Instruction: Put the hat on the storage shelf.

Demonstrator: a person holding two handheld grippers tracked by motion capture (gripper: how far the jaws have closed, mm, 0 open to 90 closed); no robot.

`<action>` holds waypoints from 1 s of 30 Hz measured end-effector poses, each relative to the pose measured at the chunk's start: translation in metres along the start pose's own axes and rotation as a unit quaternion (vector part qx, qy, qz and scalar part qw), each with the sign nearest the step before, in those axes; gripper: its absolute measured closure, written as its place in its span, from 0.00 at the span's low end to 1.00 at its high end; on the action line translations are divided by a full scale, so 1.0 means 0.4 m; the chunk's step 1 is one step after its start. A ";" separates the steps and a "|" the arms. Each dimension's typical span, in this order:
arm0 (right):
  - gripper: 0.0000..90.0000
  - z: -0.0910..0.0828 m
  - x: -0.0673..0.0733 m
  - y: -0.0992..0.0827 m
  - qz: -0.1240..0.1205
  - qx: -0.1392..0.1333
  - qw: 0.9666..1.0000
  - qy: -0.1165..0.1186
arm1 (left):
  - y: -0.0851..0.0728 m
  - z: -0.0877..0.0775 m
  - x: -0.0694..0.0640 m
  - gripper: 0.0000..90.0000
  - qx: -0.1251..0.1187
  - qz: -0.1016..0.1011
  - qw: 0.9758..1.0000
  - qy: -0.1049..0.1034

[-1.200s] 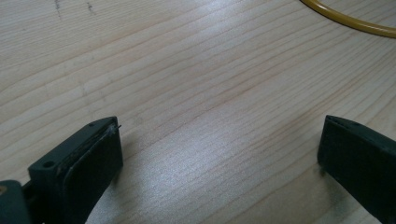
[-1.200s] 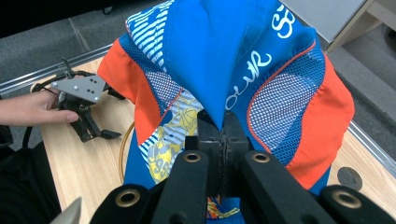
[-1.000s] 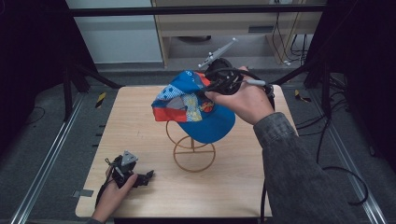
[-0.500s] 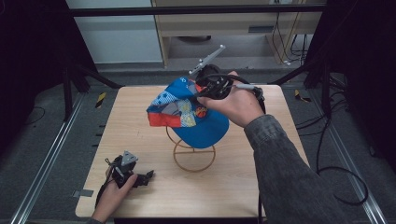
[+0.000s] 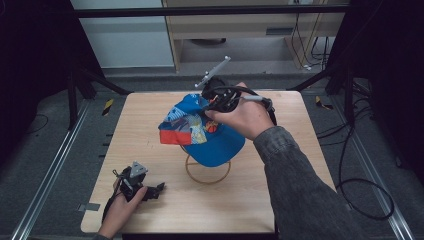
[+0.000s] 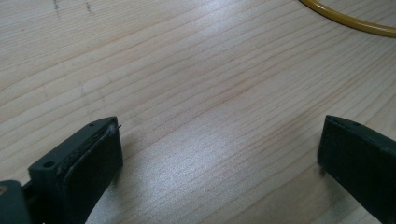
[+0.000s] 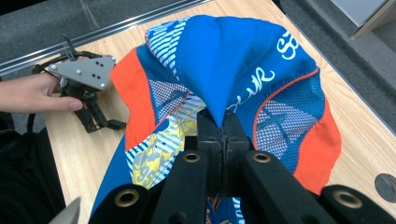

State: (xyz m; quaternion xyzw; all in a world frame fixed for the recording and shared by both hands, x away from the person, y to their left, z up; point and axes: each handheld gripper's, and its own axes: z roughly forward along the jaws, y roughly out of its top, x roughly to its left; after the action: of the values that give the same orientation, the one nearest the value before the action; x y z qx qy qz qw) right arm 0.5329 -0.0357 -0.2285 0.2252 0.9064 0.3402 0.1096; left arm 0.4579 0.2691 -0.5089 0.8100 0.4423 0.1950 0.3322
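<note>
While the right gripper [image 7: 223, 123] pinches the blue cap [image 5: 210, 135], apparently above the wire stand [image 5: 207, 172], the left gripper [image 5: 159, 188] rests wide open on the table [image 5: 280, 200].

We see a cap [image 7: 243, 60] of soft blue and orange cloth with open mesh panels. The counter [image 5: 150, 125] is pale, matt wood with fine grain. The yellow ring [image 6: 345, 21] looks smooth and glossy; the jaws are matt black plastic.

Bare worktop [image 5: 140, 125] lies open to the left of the cap [image 5: 205, 132] and the yellow ring [image 5: 207, 172] beneath it, while the left tool [image 5: 145, 187] blocks the near left corner.
</note>
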 end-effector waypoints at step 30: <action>0.91 0.025 0.012 -0.006 -0.002 0.011 1.000 0.008 | 0.000 0.000 0.000 0.00 0.000 0.000 1.000 0.000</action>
State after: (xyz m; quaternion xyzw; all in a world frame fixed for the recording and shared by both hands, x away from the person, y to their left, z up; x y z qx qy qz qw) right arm 0.5315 -0.0293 -0.2377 0.2216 0.9116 0.3316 0.1001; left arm 0.4579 0.2692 -0.5089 0.8099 0.4420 0.1956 0.3322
